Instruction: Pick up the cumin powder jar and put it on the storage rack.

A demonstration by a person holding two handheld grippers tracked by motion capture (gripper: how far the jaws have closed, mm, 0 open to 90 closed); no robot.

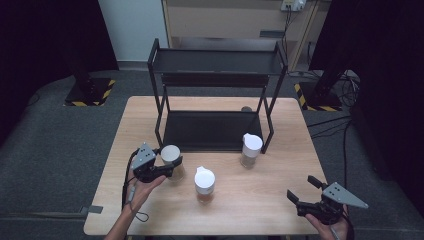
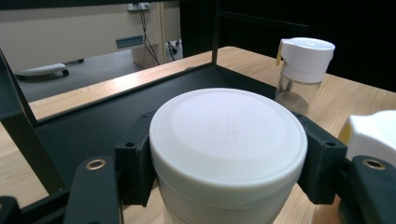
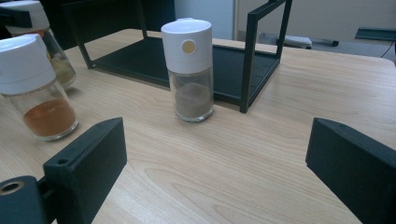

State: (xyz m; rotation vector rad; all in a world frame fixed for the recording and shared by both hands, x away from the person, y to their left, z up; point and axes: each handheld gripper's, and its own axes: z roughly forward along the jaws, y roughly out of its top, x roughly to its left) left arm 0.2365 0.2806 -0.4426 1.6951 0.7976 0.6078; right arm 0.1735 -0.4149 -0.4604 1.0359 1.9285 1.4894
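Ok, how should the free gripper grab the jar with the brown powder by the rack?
Best to grip the brown powder jar on its white cap or just under it, coming level from the right gripper's side. It stands upright, its round sides suit two jaws, and the rack post stands just beyond it.

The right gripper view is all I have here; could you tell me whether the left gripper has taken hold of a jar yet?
Observer: Yes, the left gripper is shut on the round-lidded jar, one jaw on either side just under its lid.
Operator: Thank you. Where does that jar stand?
Observer: On the table, just in front of the black rack, by its front left leg.
Operator: And is the rack's top shelf free?
Observer: From the high view, nothing shows on it.
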